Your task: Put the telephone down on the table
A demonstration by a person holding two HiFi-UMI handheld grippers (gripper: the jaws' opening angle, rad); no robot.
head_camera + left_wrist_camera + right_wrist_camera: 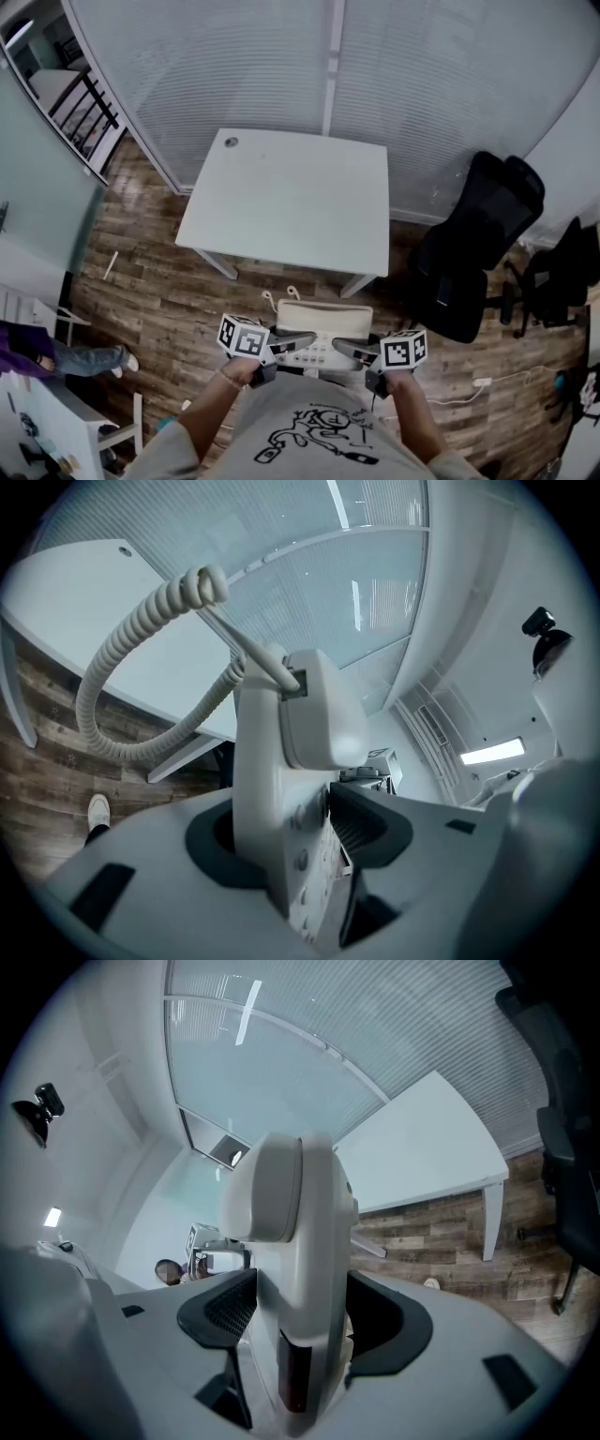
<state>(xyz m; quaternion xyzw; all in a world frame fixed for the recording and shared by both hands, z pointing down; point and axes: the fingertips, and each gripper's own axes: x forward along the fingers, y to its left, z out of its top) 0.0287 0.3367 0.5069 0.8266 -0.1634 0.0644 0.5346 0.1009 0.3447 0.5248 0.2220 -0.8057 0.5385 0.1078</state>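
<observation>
Currently my left gripper (293, 340) and right gripper (346, 349) clamp opposite sides of the telephone (322, 330), table (291, 197) well ahead of my fingers (217, 1312). Risk: uneven squeeze pivots it loose; coiled cord (117, 663) snags the table edge.

Phone (323, 328): cream-white all over, pale grey keys. One dark reddish-brown strip low on its edge.

Cord (122, 658): pale beige-grey, ridged coils.

My left gripper (305, 339) and right gripper (342, 349): light grey shells. Pads (361, 827) are black with fine ribbing. Cubes (242, 336) show black squares on white.

Table (291, 197): plain white.

Floor (159, 300): brown wood planks, light and dark streaks mixed.

Blinds (216, 66): white, thin horizontal lines.

Chair (478, 244): black.

My shirt (319, 412): grey, with a black line drawing on the front.
</observation>
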